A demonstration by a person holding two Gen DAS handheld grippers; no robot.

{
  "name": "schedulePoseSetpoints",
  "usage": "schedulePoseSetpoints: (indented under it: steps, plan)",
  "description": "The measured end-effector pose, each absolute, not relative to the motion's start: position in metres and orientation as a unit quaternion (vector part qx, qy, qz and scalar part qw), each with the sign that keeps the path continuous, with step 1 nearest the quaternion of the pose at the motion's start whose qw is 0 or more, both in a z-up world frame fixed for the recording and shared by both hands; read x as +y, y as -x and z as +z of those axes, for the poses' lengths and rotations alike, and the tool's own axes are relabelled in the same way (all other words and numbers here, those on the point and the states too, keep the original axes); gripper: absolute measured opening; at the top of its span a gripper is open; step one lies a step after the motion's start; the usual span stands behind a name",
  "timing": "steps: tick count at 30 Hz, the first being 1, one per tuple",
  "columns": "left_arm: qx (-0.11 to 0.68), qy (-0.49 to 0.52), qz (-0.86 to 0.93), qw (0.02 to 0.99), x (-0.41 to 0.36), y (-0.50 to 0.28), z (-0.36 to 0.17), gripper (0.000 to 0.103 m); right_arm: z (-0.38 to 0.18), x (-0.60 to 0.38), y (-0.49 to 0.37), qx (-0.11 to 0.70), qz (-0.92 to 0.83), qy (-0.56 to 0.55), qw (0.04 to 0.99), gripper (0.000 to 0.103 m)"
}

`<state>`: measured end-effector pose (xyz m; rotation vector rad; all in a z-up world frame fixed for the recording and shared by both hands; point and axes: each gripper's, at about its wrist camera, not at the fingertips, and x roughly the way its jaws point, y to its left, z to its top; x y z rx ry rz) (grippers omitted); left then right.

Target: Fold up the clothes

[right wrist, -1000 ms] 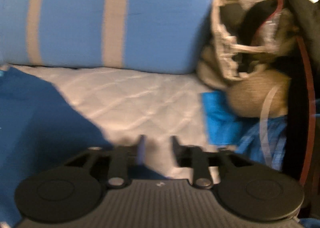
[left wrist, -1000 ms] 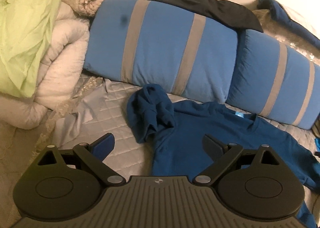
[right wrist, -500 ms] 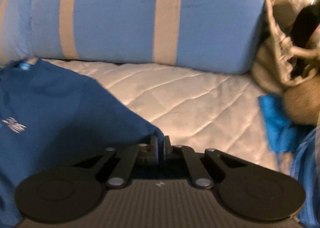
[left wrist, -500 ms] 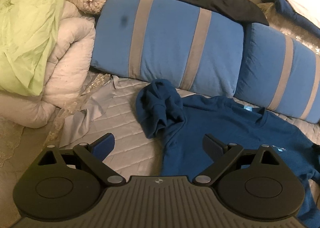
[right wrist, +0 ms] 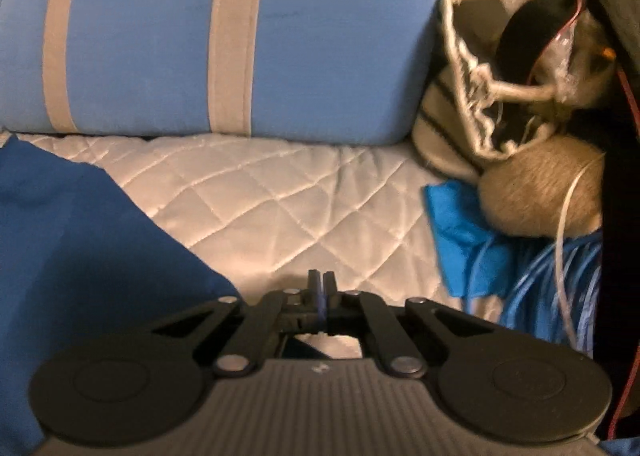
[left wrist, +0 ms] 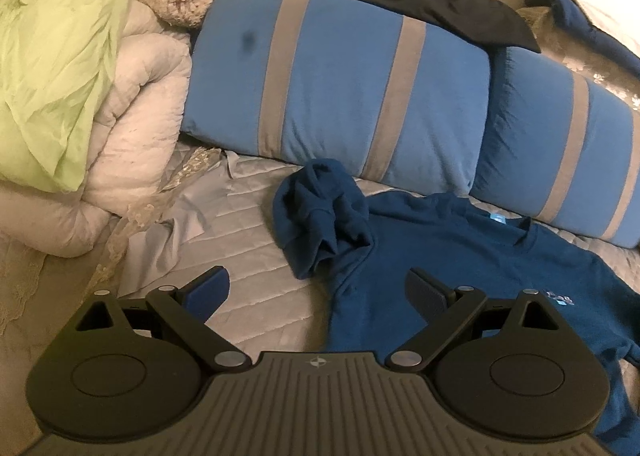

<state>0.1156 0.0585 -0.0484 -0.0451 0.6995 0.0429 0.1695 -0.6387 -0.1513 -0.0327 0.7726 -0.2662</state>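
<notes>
**A:** The quilted bedspread (left wrist: 256,232) was the work surface, crowded at the back by two blue striped pillows (left wrist: 340,96) and on the left by a pile of duvets (left wrist: 132,128). Where did the garment lie?

**B:** The navy sweatshirt (left wrist: 460,256) lay face up near the pillows, collar toward them, with one sleeve (left wrist: 320,220) bunched in a heap at its shoulder. The left gripper (left wrist: 318,288) hung above the bed with its jaws wide apart, holding nothing.

**A:** And the other one?

**B:** The right gripper (right wrist: 319,294) had its jaws pressed together. A sliver of blue showed between them, but whether that was cloth or only the pad could not be told.

**A:** What might have gone wrong?

**B:** If the pinch held only a thin edge, a pull could have slipped it free or dragged the whole body askew. The crumpled sleeve, left unspread, would likely have folded in lumpy. The cables and clutter (right wrist: 552,256) at the right could have snagged a swung sleeve.
</notes>
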Motion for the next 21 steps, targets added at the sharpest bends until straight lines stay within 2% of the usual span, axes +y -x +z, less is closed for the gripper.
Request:
schedulePoseSetpoints:
  steps: [2, 3, 5, 6, 7, 9, 14, 21]
  plan:
    - [0.342, 0.025, 0.021, 0.939, 0.061, -0.118, -0.051, 0.096, -0.142, -0.639, -0.166, 0.372, -0.130, 0.007, 0.919, 0.001]
    - [0.342, 0.026, 0.022, 0.939, 0.062, -0.118, -0.052, 0.096, -0.136, -0.637, -0.165, 0.371, -0.126, 0.006, 0.920, 0.010]
    - [0.343, 0.027, 0.021, 0.939, 0.065, -0.121, -0.054, 0.096, -0.124, -0.631, -0.162, 0.369, -0.118, 0.003, 0.922, 0.034]
    - [0.343, 0.026, 0.020, 0.939, 0.066, -0.122, -0.055, 0.096, -0.117, -0.628, -0.161, 0.368, -0.112, 0.001, 0.923, 0.054]
    - [0.343, 0.025, 0.019, 0.939, 0.069, -0.123, -0.055, 0.096, -0.108, -0.623, -0.160, 0.365, -0.102, -0.001, 0.926, 0.078]
    - [0.342, 0.022, 0.017, 0.939, 0.073, -0.128, -0.056, 0.096, -0.087, -0.608, -0.154, 0.349, -0.074, -0.001, 0.934, 0.095]
    - [0.337, 0.015, 0.019, 0.941, 0.087, -0.139, -0.049, 0.096, -0.024, -0.568, -0.140, 0.308, -0.023, 0.007, 0.951, 0.101]
    - [0.291, -0.013, 0.016, 0.956, 0.103, -0.144, 0.013, 0.096, 0.062, -0.515, -0.120, 0.251, 0.035, 0.010, 0.967, 0.103]
